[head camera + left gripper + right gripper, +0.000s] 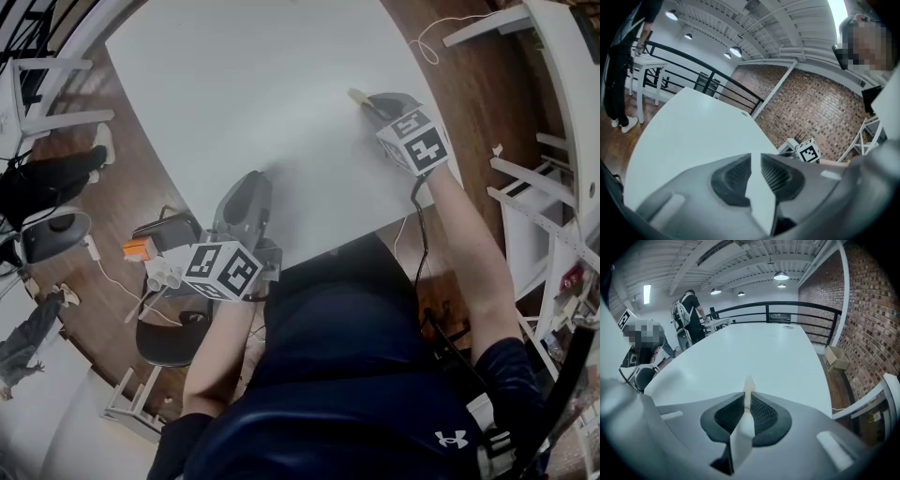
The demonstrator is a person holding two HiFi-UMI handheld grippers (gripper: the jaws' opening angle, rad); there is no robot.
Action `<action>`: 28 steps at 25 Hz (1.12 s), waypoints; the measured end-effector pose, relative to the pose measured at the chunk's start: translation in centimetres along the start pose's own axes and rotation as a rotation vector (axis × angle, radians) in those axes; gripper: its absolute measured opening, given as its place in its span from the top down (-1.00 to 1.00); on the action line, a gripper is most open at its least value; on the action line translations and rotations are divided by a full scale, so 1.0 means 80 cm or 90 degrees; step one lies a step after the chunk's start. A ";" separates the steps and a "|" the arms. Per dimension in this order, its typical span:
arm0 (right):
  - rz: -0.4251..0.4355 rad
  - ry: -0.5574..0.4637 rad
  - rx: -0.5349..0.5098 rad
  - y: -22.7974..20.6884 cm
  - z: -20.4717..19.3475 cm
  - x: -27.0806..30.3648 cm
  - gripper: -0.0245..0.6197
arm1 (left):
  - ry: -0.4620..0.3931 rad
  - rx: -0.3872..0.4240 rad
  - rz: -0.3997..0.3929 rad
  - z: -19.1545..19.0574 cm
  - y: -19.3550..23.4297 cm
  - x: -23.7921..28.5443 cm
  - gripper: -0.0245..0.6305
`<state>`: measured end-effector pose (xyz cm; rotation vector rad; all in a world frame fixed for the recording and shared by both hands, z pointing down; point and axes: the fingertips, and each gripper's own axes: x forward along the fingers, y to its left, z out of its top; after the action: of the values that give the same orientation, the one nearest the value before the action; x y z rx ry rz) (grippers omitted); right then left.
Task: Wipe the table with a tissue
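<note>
Where the head view looks down over my arms, my right claw [368,102] reaches out across the big white round-edged table [244,84], with its tip low over the surface near the right edge. A small pale cream tissue [357,96] sticks out of that tip, against the tabletop. My left claw [253,180] lies well back at the near edge of the table, close to my body and well apart from the right one. On the brown wooden floor [141,197] to the left, an orange and white power strip [150,262] lies with a white cable running from it.

In the left gripper view, my left claw's jaws stand a narrow way apart and hold nothing; only bare table shows through the gap. Past them, the marker cube of the right claw shows in front of a red brick wall [820,112].

In the right gripper view, my right claw's jaws are pressed together on the tissue, whose folded end pokes out beyond the pads above the table. A brown cardboard box [836,357] sits on the floor by the brick wall to the right; I cannot tell what is in it. At the far end of the table a person with a backpack [689,315] stands beside a black railing [787,305].
</note>
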<state>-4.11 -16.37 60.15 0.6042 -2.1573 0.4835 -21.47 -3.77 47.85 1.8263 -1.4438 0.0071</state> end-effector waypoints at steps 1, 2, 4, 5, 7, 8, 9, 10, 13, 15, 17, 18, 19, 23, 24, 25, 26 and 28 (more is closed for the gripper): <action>-0.003 0.005 0.007 0.000 -0.002 0.001 0.79 | 0.002 0.000 0.000 0.000 0.000 0.001 0.73; -0.006 0.008 0.014 0.000 -0.003 0.001 0.79 | 0.003 0.001 -0.001 -0.001 0.000 0.002 0.73; -0.011 0.012 0.025 0.000 -0.005 0.001 0.79 | 0.006 0.003 -0.005 -0.001 -0.002 0.004 0.73; -0.013 0.013 0.029 0.000 -0.006 0.001 0.79 | 0.008 0.004 -0.007 -0.002 -0.003 0.005 0.73; -0.017 0.012 0.038 -0.002 -0.011 -0.001 0.79 | 0.011 0.006 -0.010 -0.003 -0.006 0.007 0.73; -0.020 0.011 0.043 -0.004 -0.013 -0.002 0.79 | 0.012 0.007 -0.012 -0.003 -0.008 0.009 0.73; -0.022 0.009 0.048 -0.005 -0.015 -0.004 0.79 | 0.014 0.009 -0.014 -0.003 -0.010 0.011 0.73; -0.023 0.007 0.054 -0.006 -0.017 -0.006 0.79 | 0.015 0.011 -0.016 -0.003 -0.012 0.012 0.73; -0.029 0.003 0.067 -0.009 -0.024 -0.011 0.79 | 0.019 0.018 -0.023 -0.004 -0.020 0.016 0.73; -0.031 0.001 0.073 -0.011 -0.028 -0.015 0.79 | 0.023 0.021 -0.027 -0.005 -0.025 0.018 0.73; -0.032 -0.001 0.082 -0.013 -0.032 -0.019 0.79 | 0.026 0.022 -0.030 -0.006 -0.030 0.021 0.73; -0.033 -0.002 0.087 -0.014 -0.035 -0.021 0.79 | 0.029 0.023 -0.032 -0.008 -0.032 0.023 0.73; -0.034 -0.004 0.093 -0.015 -0.038 -0.023 0.79 | 0.031 0.023 -0.033 -0.009 -0.035 0.025 0.73; -0.038 -0.009 0.112 -0.020 -0.050 -0.033 0.79 | 0.039 0.029 -0.041 -0.012 -0.046 0.032 0.73; -0.039 -0.009 0.115 -0.021 -0.052 -0.035 0.79 | 0.041 0.030 -0.043 -0.012 -0.048 0.034 0.73; -0.040 -0.009 0.117 -0.022 -0.054 -0.037 0.79 | 0.043 0.032 -0.045 -0.013 -0.051 0.036 0.74; -0.042 -0.008 0.117 -0.022 -0.056 -0.039 0.79 | 0.045 0.033 -0.047 -0.013 -0.053 0.038 0.74; -0.044 -0.007 0.117 -0.021 -0.060 -0.042 0.79 | 0.047 0.036 -0.051 -0.014 -0.058 0.040 0.74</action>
<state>1.67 -14.36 60.50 0.7817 -2.1086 0.6461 -16.06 -5.55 47.44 1.9083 -1.3309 0.0752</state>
